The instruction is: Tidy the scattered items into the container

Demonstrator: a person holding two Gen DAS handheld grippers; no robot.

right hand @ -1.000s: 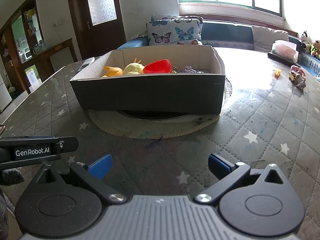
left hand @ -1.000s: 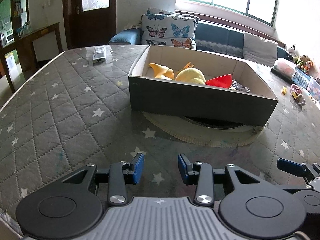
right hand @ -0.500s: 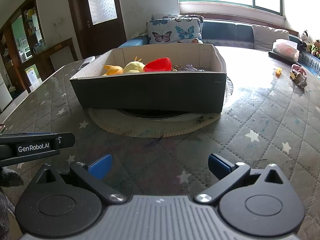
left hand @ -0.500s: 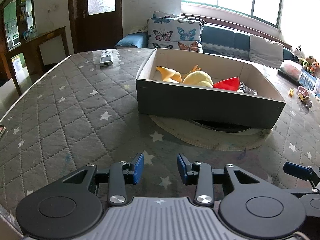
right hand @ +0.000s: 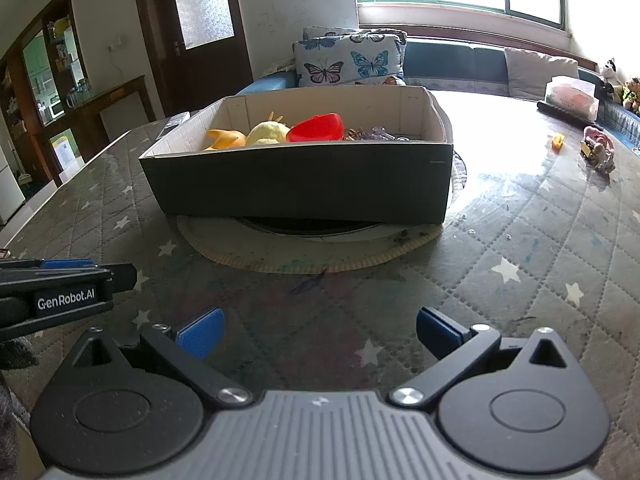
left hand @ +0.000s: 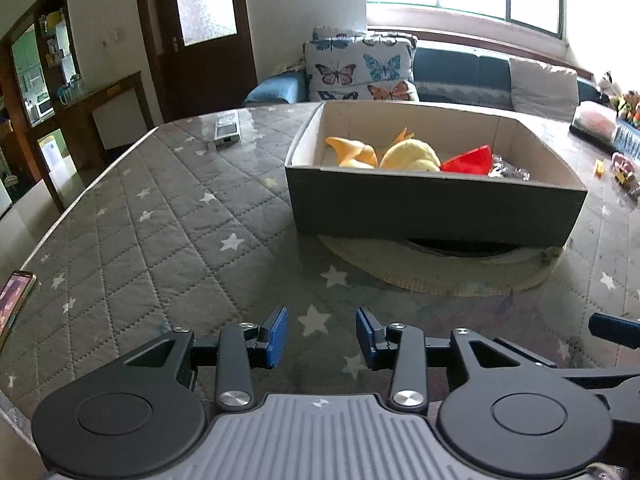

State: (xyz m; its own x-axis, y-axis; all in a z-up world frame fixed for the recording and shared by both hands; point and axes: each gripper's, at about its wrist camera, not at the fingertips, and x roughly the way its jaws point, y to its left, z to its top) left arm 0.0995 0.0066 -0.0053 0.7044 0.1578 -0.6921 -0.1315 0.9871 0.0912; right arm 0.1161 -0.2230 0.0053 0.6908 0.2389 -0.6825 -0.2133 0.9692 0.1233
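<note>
Nearest, the left gripper (left hand: 321, 336) is held with its jaws partly apart and empty, the right gripper (right hand: 319, 332) spread wide and empty. Beyond, the box (right hand: 304, 184) is seen holding toys (right hand: 269, 133). Farther right, small items (right hand: 596, 151) are left out; the box could be knocked off its mat (right hand: 280, 254) by a careless reach.

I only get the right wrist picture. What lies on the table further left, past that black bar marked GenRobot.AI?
Observer: A phone lies flat at the near-left edge of the table, its screen lit.
Operator: And the bar itself, is that the other tool? Is it carrying something?
Observer: Yes, it is the left tool. Its blue fingers stand apart with nothing between them, only a narrower gap than on your side.
</note>
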